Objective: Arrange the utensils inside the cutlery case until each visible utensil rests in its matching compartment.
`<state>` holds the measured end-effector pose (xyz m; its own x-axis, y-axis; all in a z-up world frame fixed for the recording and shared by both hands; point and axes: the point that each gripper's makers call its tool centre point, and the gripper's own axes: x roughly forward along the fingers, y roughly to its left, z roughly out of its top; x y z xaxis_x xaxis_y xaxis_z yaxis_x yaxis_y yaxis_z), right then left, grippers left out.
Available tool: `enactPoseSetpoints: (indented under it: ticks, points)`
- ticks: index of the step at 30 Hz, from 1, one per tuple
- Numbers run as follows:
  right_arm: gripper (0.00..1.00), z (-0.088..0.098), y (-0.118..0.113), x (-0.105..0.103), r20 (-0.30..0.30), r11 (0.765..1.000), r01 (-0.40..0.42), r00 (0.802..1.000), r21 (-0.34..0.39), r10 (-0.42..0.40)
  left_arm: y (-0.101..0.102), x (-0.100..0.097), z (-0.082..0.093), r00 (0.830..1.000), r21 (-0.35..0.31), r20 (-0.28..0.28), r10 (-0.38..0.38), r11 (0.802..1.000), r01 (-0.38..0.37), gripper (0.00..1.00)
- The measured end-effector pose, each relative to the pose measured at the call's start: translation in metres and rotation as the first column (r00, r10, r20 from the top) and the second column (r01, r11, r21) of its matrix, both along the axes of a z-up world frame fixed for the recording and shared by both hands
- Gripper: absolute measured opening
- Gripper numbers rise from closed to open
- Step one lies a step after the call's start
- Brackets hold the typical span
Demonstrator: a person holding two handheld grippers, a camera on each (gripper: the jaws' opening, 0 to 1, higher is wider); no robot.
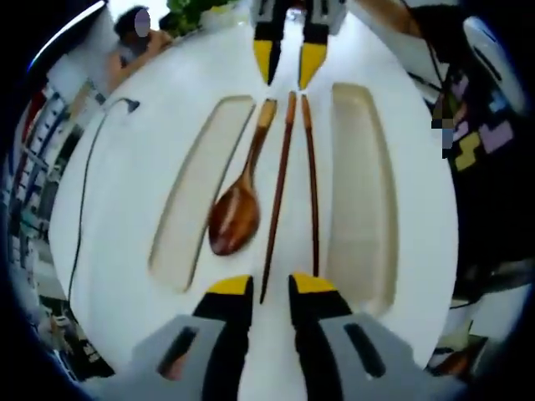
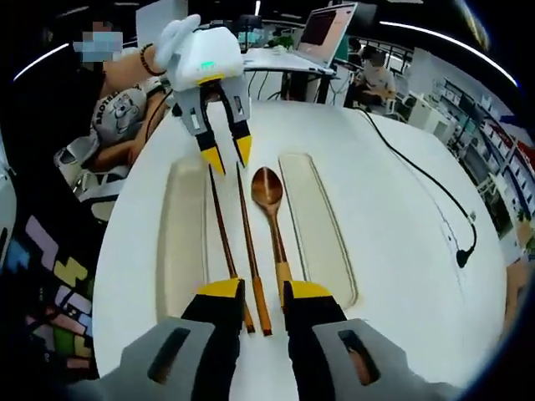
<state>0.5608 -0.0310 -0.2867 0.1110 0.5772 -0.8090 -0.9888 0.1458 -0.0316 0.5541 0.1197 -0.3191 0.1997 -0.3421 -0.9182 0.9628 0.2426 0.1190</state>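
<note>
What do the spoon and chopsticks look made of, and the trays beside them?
Spoon: apparently wood, glossy reddish-brown bowl, paler handle end. Chopsticks: dark brown wood by the look, with lighter tips. Trays: smooth, matte cream, probably plastic or ceramic; cannot tell which.

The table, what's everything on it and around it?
spoon: 1, brown wood, between the trays
chopsticks: 2, dark brown, beside the spoon
trays: 2, cream, either side of the utensils
table: 1, white, round
cable: 1, black, on the table
laptop: 1, open, desk behind
left gripper: yellow-tipped jaws open over the chopstick tips
right gripper: yellow-tipped jaws open over the handle ends
</note>
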Motion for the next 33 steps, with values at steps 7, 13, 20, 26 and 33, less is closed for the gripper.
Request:
enactPoseSetpoints:
  ticks: [7,13,20,26,33]
  points:
    - [0.18,-0.013,0.000,-0.002,-0.037,0.999,-0.010,0.999,-0.050,0.009,-0.002,0.000,-0.003,1.000,0.016,-0.025,-0.009,1.000,0.009,0.17]
    - [0.18,-0.024,-0.006,0.000,-0.064,0.996,-0.011,0.998,-0.091,0.005,-0.004,-0.003,-0.009,0.999,0.047,-0.053,0.001,0.999,0.001,0.17]
    - [0.18,-0.033,-0.008,0.000,-0.079,0.991,-0.028,0.997,-0.130,0.018,-0.008,-0.005,-0.011,0.997,0.058,-0.074,-0.008,0.998,0.012,0.17]
    - [0.17,-0.036,-0.005,-0.002,-0.108,0.990,-0.028,0.994,-0.139,0.013,-0.009,-0.006,-0.013,0.992,0.064,-0.122,0.023,0.998,-0.016,0.13]
    - [0.17,-0.043,-0.004,0.001,-0.106,0.982,-0.040,0.994,-0.187,0.020,-0.010,-0.005,-0.014,0.990,0.121,-0.139,0.018,0.993,-0.001,0.12]
